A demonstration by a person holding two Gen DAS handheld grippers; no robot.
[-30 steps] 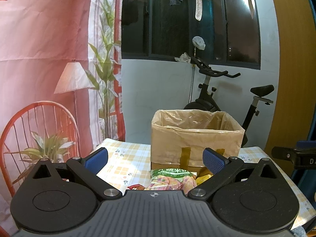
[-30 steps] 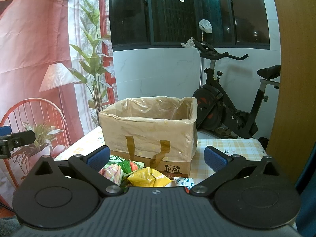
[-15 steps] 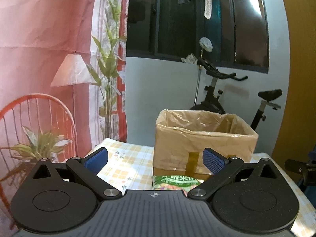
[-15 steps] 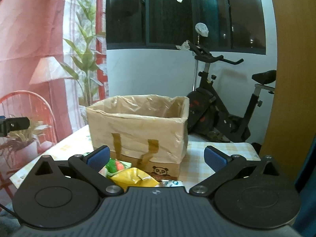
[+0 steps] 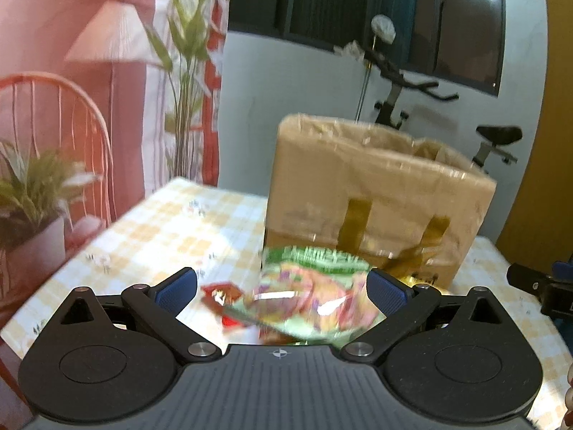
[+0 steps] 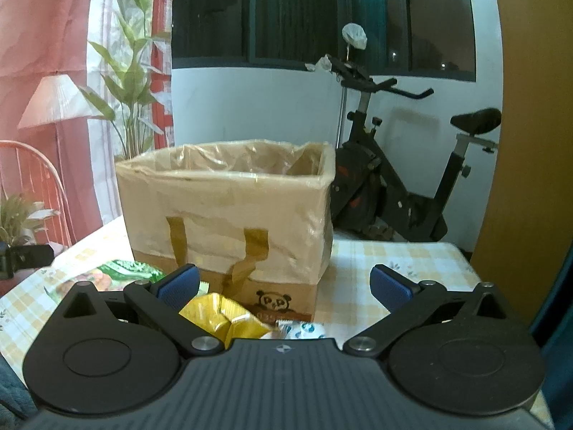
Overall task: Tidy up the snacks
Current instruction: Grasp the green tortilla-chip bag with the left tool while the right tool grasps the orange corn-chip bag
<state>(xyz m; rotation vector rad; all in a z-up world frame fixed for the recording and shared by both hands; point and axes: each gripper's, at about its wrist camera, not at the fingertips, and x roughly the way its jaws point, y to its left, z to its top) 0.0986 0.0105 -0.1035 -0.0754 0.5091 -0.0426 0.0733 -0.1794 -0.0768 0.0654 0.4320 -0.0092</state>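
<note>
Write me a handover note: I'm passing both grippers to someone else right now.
Left gripper: open, empty, over the green snack bag.
Right gripper: open, empty, above the yellow snack packet.
Both packs, plus a small red packet, lie on the checkered tablecloth before the plastic-lined brown bag.
Done: nothing visibly packed.
Left: grasp each snack and drop it in the bag.

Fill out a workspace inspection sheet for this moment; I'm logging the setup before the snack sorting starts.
Surface: checkered tablecloth over the table.
Job's things: lined brown bag, upright and open; green snack packet, yellow packet and red packet lying in front of it.
Clutter: nothing seen.
Grippers: left tongs open over the green packet; right tongs open above the yellow packet; neither grips anything.
Cables: nothing seen.
Surroundings: exercise bike, dark window, potted plants, pink backdrop.
</note>
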